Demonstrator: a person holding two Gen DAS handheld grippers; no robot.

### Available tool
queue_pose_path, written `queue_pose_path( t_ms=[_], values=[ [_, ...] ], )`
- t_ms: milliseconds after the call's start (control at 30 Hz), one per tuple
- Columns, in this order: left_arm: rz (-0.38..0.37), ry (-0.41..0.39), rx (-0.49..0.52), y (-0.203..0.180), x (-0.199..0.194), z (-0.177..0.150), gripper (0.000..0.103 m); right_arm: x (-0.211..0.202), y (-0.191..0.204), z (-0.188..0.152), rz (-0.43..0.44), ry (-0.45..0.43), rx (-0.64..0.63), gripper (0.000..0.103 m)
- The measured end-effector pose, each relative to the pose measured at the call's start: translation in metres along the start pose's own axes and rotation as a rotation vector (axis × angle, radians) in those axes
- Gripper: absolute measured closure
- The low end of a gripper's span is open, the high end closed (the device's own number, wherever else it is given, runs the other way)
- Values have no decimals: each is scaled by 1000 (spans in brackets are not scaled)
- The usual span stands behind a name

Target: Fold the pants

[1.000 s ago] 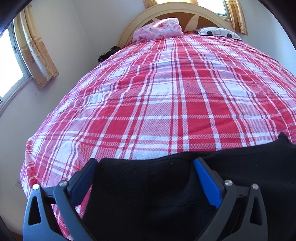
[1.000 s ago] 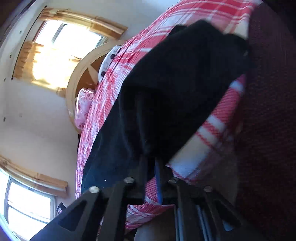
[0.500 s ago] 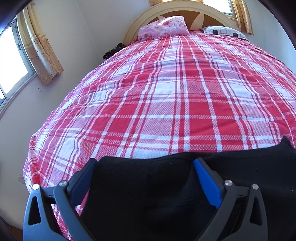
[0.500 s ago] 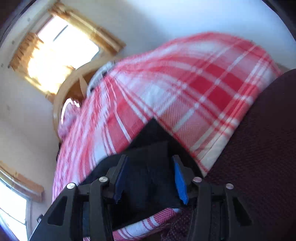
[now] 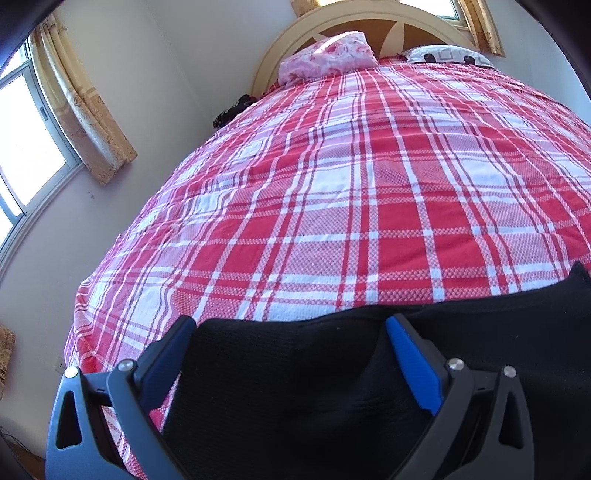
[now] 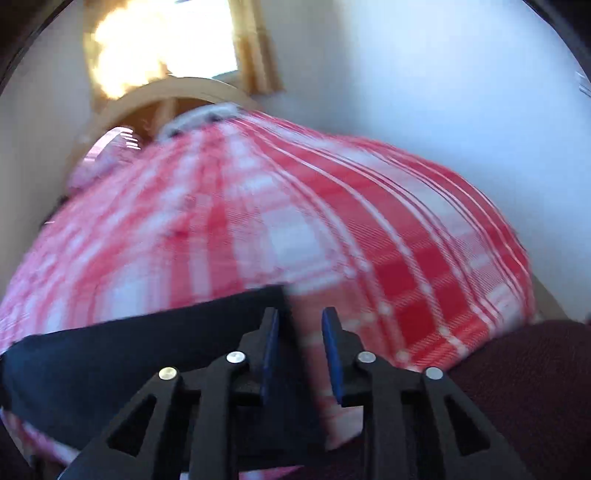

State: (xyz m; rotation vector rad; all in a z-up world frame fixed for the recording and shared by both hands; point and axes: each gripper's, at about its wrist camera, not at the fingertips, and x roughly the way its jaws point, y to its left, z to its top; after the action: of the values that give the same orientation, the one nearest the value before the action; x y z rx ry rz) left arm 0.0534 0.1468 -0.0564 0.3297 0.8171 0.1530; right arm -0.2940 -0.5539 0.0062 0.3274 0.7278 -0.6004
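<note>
Bedroom, bed with red plaid cover (image 5: 369,206). Black pants (image 5: 295,387) at near edge. Left gripper (image 5: 291,354) spread wide over cloth; right gripper (image 6: 297,347) narrowly parted, empty, beside pants' corner. Risk: loose fabric sliding off bed edge.

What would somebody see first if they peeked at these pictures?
The big red-and-white checked bedspread fills almost everything, running up to a pink pillow at the headboard. At the near edge lie the black pants, spread between the open fingers of the left gripper. The right gripper is open at the pants' corner.
</note>
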Motion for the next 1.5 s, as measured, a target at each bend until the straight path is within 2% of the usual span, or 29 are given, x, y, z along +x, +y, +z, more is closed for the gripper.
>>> queue_pose_path(
  t_ms=[33,67,100,167,200,300,367,433,500,533,567,600,633,667,700,767,800,933,1033,1100,1133,1167,1200,1233,1267,1300,1433,1500],
  values=[
    [1,-1,2,0,-1,0,0,4,-13,0,-13,9,61,76],
    [3,-1,0,0,-2,1,0,0,-29,0,21,-2,150,73],
    [5,-3,-9,1,-5,3,0,-6,-45,-4,102,-22,260,63],
    [13,-39,-25,-1,-17,5,0,-16,-62,-14,221,-39,390,47],
    [24,-64,-27,-3,-23,6,0,-20,-62,-20,243,-38,406,46],
    [10,-142,-18,-16,-47,11,0,-16,-48,-35,224,0,362,46],
    [-36,-182,-16,-25,-63,16,0,-3,-35,-49,216,55,335,46],
    [-76,-220,-11,-32,-79,22,0,5,-21,-51,237,40,296,46],
    [-140,-253,-6,-38,-94,26,0,9,-7,-51,300,89,269,46],
    [-164,-260,-1,-40,-98,27,0,9,2,-52,275,95,228,46],
    [-181,-264,5,-43,-101,28,0,12,10,-51,243,111,179,54],
    [-189,-265,10,-45,-103,29,0,13,15,-50,202,124,151,76],
    [-193,-264,12,-46,-103,29,0,14,15,-48,184,136,161,83],
    [-196,-264,11,-46,-103,29,0,11,11,-46,205,137,214,84],
    [-198,-263,4,-43,-103,29,0,4,14,-43,190,117,222,85],
    [-201,-253,-18,-37,-100,29,0,-16,40,-34,141,62,120,86],
    [-200,-244,-32,-33,-98,28,0,-28,62,-29,142,35,46,86],
    [-211,-223,-92,-17,-94,21,0,-64,167,-23,241,7,-231,86],
    [-206,-210,-114,-8,-90,13,0,-73,255,-47,334,20,-437,85],
    [-205,-198,-123,-2,-85,9,0,-64,305,-73,380,55,-537,85],
    [-202,-192,-126,1,-83,7,0,-60,323,-86,398,64,-564,82],
    [-198,-186,-130,5,-81,4,0,-52,341,-100,425,82,-577,71],
    [-197,-180,-136,9,-78,1,0,-39,357,-116,470,128,-568,47],
    [-199,-173,-141,12,-76,0,0,-34,364,-127,502,144,-553,32],
    [-202,-168,-143,14,-74,-1,0,-40,369,-138,539,96,-531,12],
    [-204,-160,-146,16,-72,-3,0,-47,372,-144,594,44,-505,12],
    [-217,-166,-146,19,-69,-6,0,-62,367,-140,765,57,-378,12],
    [-236,-172,-147,19,-69,-6,0,-78,356,-128,824,-3,-329,12]
  ],
)
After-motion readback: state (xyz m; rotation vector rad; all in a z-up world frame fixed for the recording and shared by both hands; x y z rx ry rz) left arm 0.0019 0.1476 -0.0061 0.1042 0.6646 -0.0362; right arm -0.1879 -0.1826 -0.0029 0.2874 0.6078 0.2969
